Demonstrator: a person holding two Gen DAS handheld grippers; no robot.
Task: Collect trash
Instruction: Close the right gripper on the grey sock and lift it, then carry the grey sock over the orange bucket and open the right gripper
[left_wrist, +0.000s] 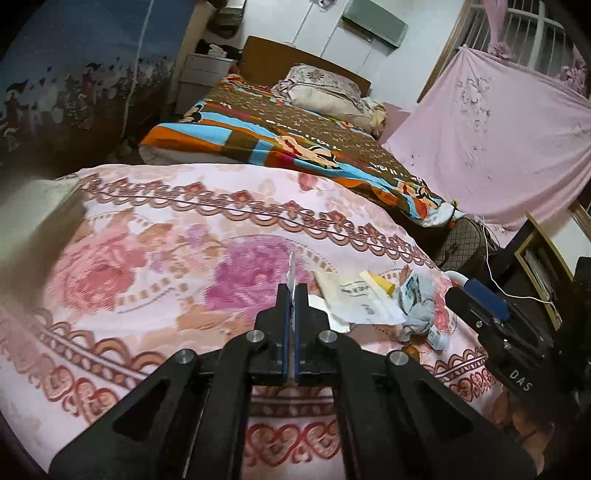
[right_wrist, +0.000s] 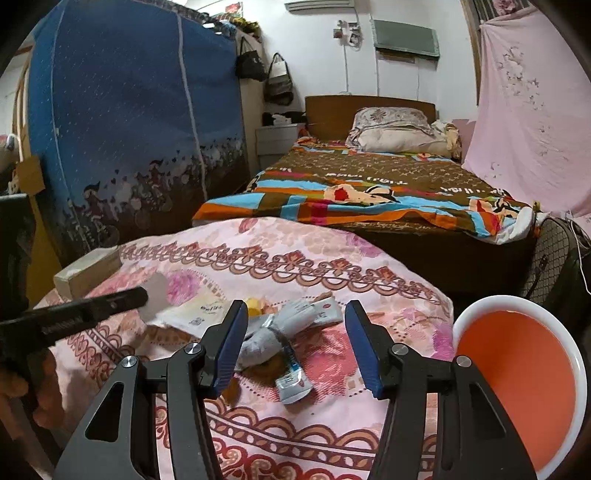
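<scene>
On the pink flowered bedspread (right_wrist: 332, 258) lies a heap of trash: a white printed wrapper (right_wrist: 195, 312), a yellow scrap (right_wrist: 255, 306), a crumpled grey wrapper (right_wrist: 280, 328) and a blue-white sachet (right_wrist: 293, 384). My left gripper (left_wrist: 293, 291) is shut on a thin pale scrap (left_wrist: 291, 267), seen edge-on above its tips. From the right wrist view, that left gripper (right_wrist: 142, 295) comes in from the left with the flat scrap (right_wrist: 157, 297) in it. My right gripper (right_wrist: 299, 343) stands open over the heap. The grey wrapper lies between its pads, close to the left one.
A white bowl with an orange inside (right_wrist: 480, 301) sits at the right, beside the right gripper. A pale box (right_wrist: 88, 271) rests at the bedspread's far left edge. Beyond are a second bed (right_wrist: 369, 192), a blue wardrobe (right_wrist: 129, 129) and a quilted bag (right_wrist: 554, 258). A hand (right_wrist: 44, 391) holds the left gripper.
</scene>
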